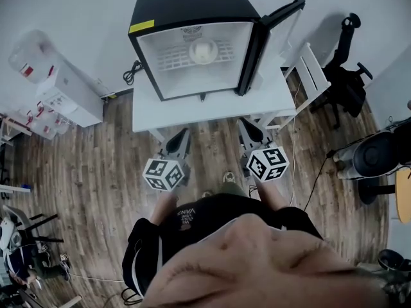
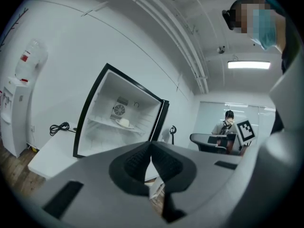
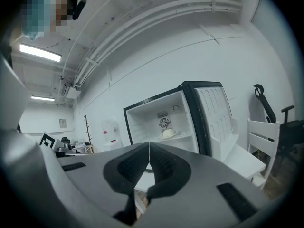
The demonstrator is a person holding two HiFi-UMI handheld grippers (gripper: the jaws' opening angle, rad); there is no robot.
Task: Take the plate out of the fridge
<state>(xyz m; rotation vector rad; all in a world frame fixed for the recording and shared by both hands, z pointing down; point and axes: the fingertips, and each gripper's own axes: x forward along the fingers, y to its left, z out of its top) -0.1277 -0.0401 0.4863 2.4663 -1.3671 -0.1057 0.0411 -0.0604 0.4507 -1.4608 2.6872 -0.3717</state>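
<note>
A small black fridge (image 1: 192, 5) stands on a white table (image 1: 144, 111), its door (image 1: 279, 15) swung open to the right. On its wire shelf lies a pale plate (image 1: 203, 51) with something rounded on it; the plate (image 2: 124, 123) also shows in the left gripper view, and the plate (image 3: 168, 133) in the right gripper view. My left gripper (image 1: 180, 138) and right gripper (image 1: 249, 131) hang side by side at the table's near edge, short of the fridge. Both are shut and empty, with the left gripper (image 2: 151, 148) and the right gripper (image 3: 149, 150) jaws meeting tip to tip.
A water dispenser (image 1: 61, 85) stands at the left wall. A black cord (image 1: 131, 72) lies by the fridge's left side. A white chair (image 1: 311, 76) and a dark bag (image 1: 343, 82) stand to the right. Wooden floor (image 1: 77, 172) lies around me. Another person (image 2: 227, 125) sits far off.
</note>
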